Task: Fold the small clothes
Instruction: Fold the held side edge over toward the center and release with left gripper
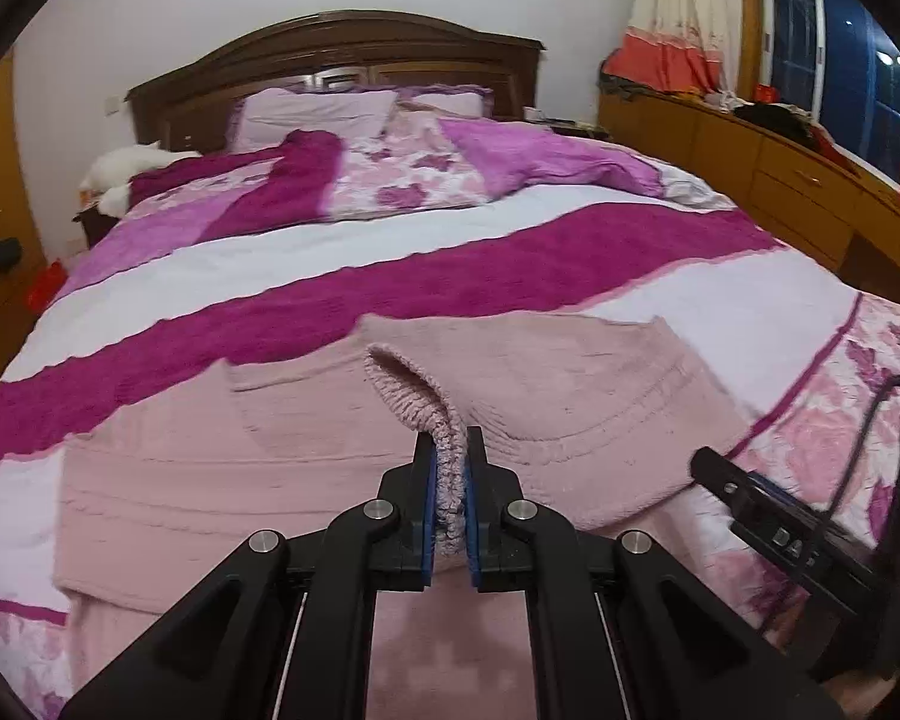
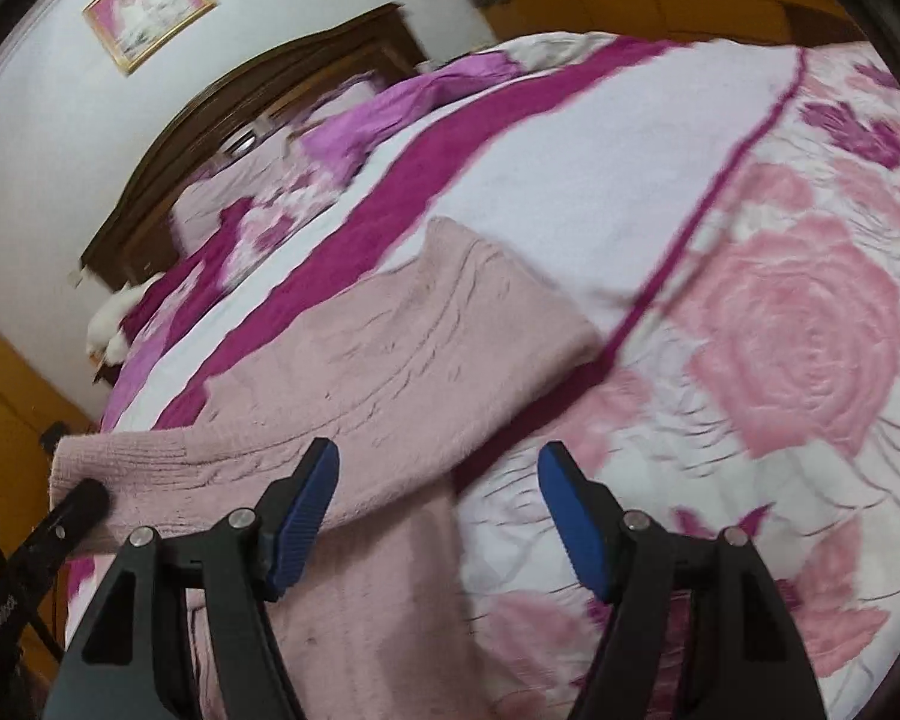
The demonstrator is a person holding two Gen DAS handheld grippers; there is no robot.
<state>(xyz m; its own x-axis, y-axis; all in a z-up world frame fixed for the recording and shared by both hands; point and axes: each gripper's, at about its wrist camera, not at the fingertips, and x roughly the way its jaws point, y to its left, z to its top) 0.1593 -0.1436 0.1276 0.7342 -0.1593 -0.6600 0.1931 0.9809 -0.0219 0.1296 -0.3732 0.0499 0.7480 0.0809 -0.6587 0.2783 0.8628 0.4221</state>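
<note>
Sweater: pale pink knit, spread on the near part of the bed, nearest the cameras; lies across the floral and striped bedspread, probably laid flat so it can be folded in place.
Ribbed edge: a cuff or hem, can't tell which; pinched and lifted off the flat knit, arching up in a loop. Judged reason: being carried over the body to make a fold.
Left gripper: jaws clamped tight on that ribbed edge, blue pads pressing the knit from both sides. Tight pinch suits soft thick fabric, which would slip from a loose hold.
Right gripper: jaws stand wide apart, nothing between the pads; bedspread and the sweater's near-right edge show through the gap. Hovers over that border, likely free to pin or smooth fabric while the left does the fold. In the left wrist view it shows as a black bar at the right, just beside the sweater.
Sweater far part: flat, edges fairly straight, no bunching visible; right wrist view is motion-blurred, fine detail unclear.
Fold stage: early, judged; only one edge raised, the rest unfolded.
Risk: knit could drag the body along if the lifted edge pulls too far.
Pillows: further up the bed, well apart from the sweater.
Headboard: dark wood, at the far end against the wall.
</note>
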